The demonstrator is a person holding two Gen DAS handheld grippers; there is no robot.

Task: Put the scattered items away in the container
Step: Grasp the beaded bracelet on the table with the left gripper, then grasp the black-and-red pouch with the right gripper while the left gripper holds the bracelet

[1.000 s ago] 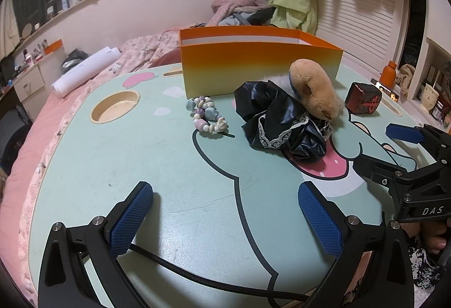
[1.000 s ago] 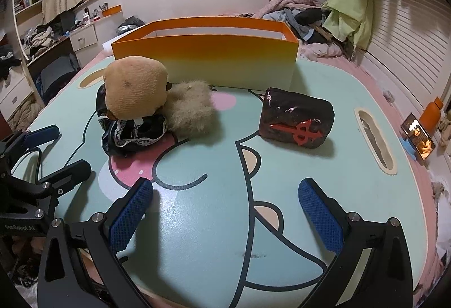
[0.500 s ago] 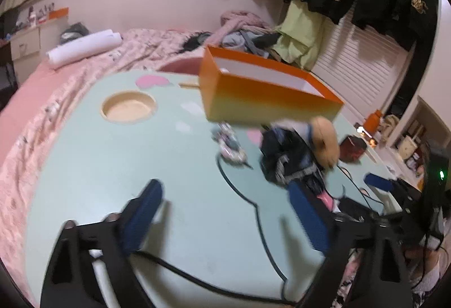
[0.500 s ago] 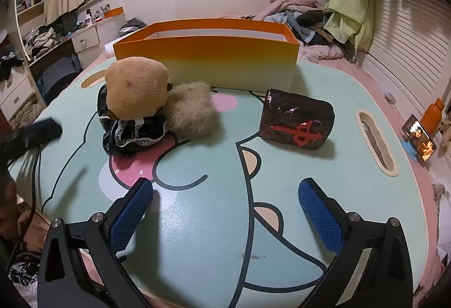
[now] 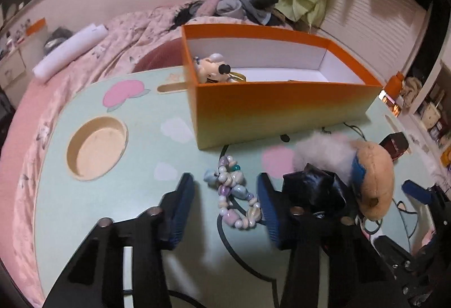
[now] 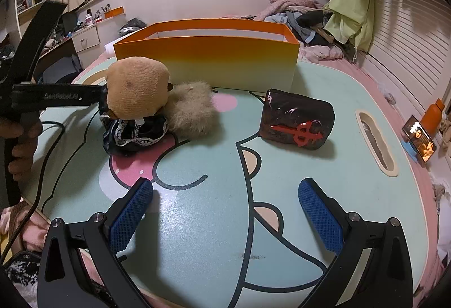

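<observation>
The bead bracelet [image 5: 235,196] lies between the left gripper's [image 5: 227,206] spread jaws.

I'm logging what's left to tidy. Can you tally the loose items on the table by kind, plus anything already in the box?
Bead bracelet: 1
Plush toy: 1
Fur pom-pom: 1
Black frilly cloth: 1
Dark pouch: 1
Toy in the box: 1
Total: 6, with 5 still on the table.

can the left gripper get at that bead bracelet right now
Probably yes. The left gripper is open with its pads either side of the bead bracelet, which lies flat on the table with nothing over it.
</observation>
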